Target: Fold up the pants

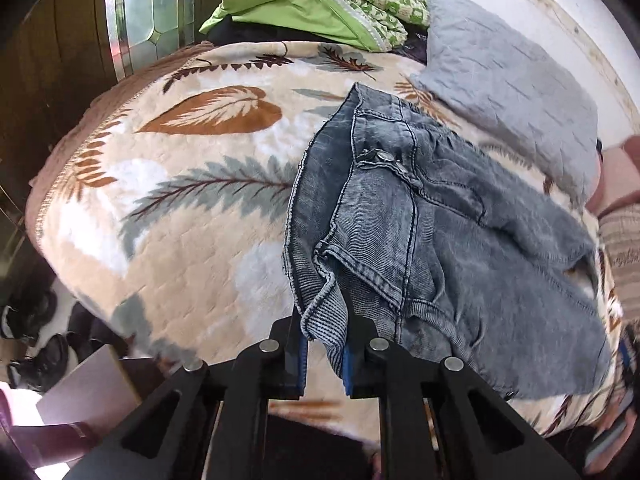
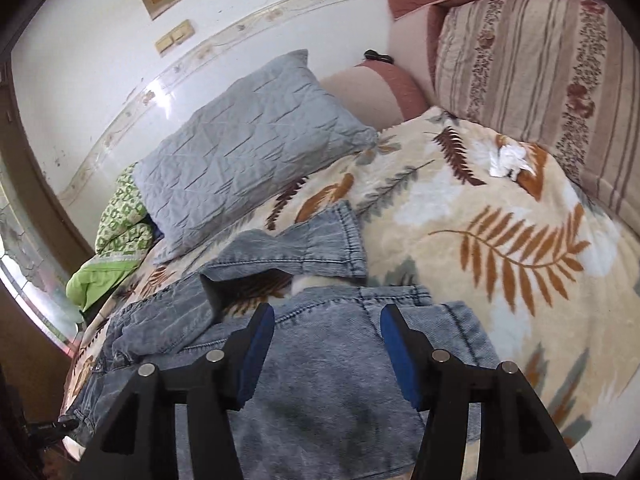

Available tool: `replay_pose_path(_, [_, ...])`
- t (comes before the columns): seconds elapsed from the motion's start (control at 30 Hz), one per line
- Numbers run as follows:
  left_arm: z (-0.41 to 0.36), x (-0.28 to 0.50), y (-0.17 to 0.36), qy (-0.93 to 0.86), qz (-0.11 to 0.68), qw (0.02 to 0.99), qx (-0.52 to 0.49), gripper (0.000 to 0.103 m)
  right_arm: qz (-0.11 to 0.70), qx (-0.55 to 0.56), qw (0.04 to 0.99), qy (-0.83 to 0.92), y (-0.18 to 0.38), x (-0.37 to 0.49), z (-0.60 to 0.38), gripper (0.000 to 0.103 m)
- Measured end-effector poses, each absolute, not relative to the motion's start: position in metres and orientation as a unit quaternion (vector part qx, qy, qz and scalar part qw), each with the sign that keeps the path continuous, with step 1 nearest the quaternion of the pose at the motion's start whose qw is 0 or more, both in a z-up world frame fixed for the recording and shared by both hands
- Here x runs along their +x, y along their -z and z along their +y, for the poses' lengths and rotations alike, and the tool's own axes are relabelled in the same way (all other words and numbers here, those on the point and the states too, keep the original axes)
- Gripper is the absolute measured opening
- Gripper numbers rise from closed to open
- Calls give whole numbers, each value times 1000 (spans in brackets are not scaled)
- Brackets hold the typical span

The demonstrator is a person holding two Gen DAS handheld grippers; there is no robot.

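The faded blue-grey denim pants (image 1: 460,216) lie spread out and rumpled on a bed, on top of a cream blanket with leaf shapes. The top part with the waistband and two shiny metal buttons is turned up and shows thick stitched seams. A bit of the ribbed stretchy edge near the waistband is bunched up and lifted off the bed. In the right wrist view, the pants (image 2: 332,380) lie mostly flat in the near part. One leg end with its sewn hem is folded over and puffs up, so there is a dark gap under it.
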State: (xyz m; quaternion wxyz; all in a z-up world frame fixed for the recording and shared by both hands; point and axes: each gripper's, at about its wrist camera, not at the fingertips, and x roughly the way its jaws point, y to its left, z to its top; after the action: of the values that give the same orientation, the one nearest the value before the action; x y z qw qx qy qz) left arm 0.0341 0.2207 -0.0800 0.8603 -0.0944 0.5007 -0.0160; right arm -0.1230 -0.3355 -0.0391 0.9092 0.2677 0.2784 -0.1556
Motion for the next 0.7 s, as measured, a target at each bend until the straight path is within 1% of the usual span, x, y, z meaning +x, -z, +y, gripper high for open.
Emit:
replay_pose_path(0.1, [228, 24, 84, 20, 519, 850, -87, 18, 273, 280, 910, 139, 36, -117, -341, 60])
replay_pose_path(0.13, [234, 23, 86, 6, 527, 845, -89, 20, 273, 287, 909, 134, 36, -113, -344, 61])
replay_pose_path(0.2, [245, 25, 82, -18, 532, 841, -94, 20, 272, 300, 906, 122, 35, -103, -352, 66])
replay_pose_path(0.23, [250, 25, 77, -25, 526, 845, -95, 20, 272, 301, 906, 119, 33, -96, -357, 69])
replay_pose_path(0.33, [261, 37, 55, -46, 500, 861, -86, 21, 274, 286, 912, 108, 26, -72, -369, 72])
replay_pose_path(0.4, [262, 54, 45, -39, 491, 866, -89, 24, 282, 274, 913, 111, 25, -52, -378, 72])
replay_pose_path(0.43, [258, 66, 40, -34, 486, 869, -91, 35, 289, 274, 911, 109, 26, -40, -384, 72])
replay_pose_path(0.47, [253, 83, 36, -26, 477, 874, -94, 51, 295, 278, 908, 107, 29, -29, -389, 72])
replay_pose_path(0.5, [248, 93, 34, -25, 471, 876, -95, 58, 303, 284, 904, 104, 32, -18, -395, 72])
replay_pose_path(0.53, [243, 110, 32, -22, 467, 879, -95, 69, 311, 291, 899, 103, 36, -5, -400, 72])
replay_pose_path(0.57, [236, 130, 33, -17, 467, 879, -95, 71, 318, 296, 895, 102, 41, 5, -405, 72])
replay_pose_path(0.7, [209, 210, 50, -2, 507, 856, -100, 72, 344, 309, 881, 97, 59, 44, -419, 72])
